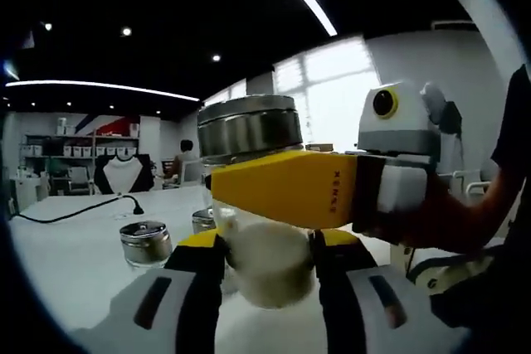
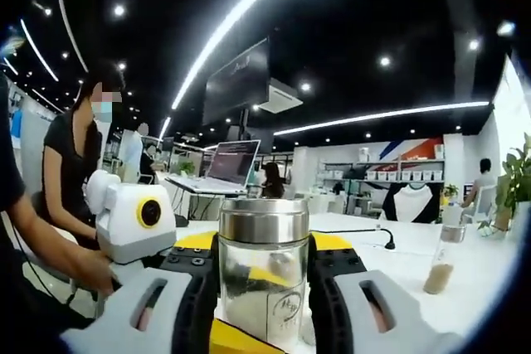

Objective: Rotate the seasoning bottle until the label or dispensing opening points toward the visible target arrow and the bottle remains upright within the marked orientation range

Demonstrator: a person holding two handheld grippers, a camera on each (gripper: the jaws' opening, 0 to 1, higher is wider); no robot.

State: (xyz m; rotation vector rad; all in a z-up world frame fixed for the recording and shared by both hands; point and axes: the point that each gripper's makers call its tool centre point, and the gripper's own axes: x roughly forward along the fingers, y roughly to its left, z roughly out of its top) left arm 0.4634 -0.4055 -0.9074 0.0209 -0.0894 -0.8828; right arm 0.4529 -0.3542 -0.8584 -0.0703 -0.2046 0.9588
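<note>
Both tools (image 1: 267, 267) (image 2: 264, 288) seemingly clamp seasoning bottle (image 2: 263, 267).

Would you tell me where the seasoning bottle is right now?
The seasoning bottle stands upright at the centre of the right gripper view, clamped by the right gripper, with the left gripper holding it from the opposite side.

Left claw (image 1: 270, 267): yellow-and-black jaws showing grey-white housings with dark slots. Right claw (image 2: 264, 275): matching yellow, black and grey-white jaws, showing small black screws. Person: wearing a dark short sleeve (image 2: 10, 180).
</note>
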